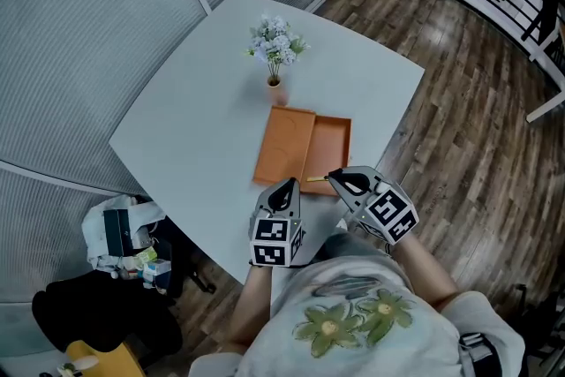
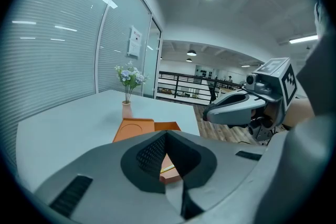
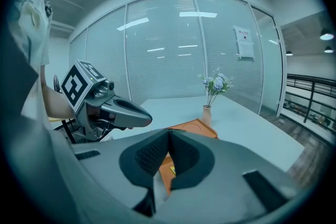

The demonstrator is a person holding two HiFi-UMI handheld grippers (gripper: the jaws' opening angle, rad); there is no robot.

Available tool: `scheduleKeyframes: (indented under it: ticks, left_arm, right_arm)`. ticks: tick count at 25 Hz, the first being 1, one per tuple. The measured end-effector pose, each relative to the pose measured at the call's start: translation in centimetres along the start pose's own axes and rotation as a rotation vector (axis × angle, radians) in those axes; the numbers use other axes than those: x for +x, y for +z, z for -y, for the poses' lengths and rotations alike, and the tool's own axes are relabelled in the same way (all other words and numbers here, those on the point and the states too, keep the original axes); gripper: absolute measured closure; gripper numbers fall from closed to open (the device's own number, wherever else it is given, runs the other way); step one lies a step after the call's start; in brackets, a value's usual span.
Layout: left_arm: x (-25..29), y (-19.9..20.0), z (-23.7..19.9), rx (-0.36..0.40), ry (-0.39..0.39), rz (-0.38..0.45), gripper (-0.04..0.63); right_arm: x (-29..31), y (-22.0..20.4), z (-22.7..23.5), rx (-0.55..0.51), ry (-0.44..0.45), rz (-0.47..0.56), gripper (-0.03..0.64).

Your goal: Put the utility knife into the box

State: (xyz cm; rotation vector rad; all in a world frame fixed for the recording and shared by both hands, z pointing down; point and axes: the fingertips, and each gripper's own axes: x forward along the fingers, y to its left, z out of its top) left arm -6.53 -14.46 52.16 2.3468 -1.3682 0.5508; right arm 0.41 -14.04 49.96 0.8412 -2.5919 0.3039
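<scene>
The box [image 1: 332, 139] lies open on the counter [image 1: 203, 101], with its lid [image 1: 284, 146] flat beside it. The utility knife [image 1: 316, 179] shows only as a thin yellow strip at the box's near end. It looks to be inside, against the near wall, but whether it sits fully in or partly on the rim cannot be told.

The right gripper [image 1: 334, 180] hovers just at the box's near end, close above the knife. Its fingers are pressed together and hold nothing. The left gripper [image 1: 286, 186] sits in front of the lid, also with its fingers closed and empty.

The main risks, as I judge them:
- **Knife on the rim:** if it only rests there, a brush from the right fingers could tip it out onto the counter.
- **Box near the edge:** its near end is close to the counter's edge, so a low pull-back that catches the wall could drag the box toward the person and off.
- **Vase [image 1: 274, 86] behind the lid:** it stands just beyond the lid's far end, and a careless swing of the lid could knock it over.
</scene>
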Motion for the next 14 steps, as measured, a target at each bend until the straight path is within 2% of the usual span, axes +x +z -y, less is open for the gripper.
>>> scheduleKeyframes:
  ticks: [14]
  left_arm:
    - [0.02, 0.07, -0.13, -0.011, 0.008, 0.003, 0.595]
  right_arm:
    - [-0.07, 0.64, 0.02, 0.013, 0.017, 0.032, 0.617]
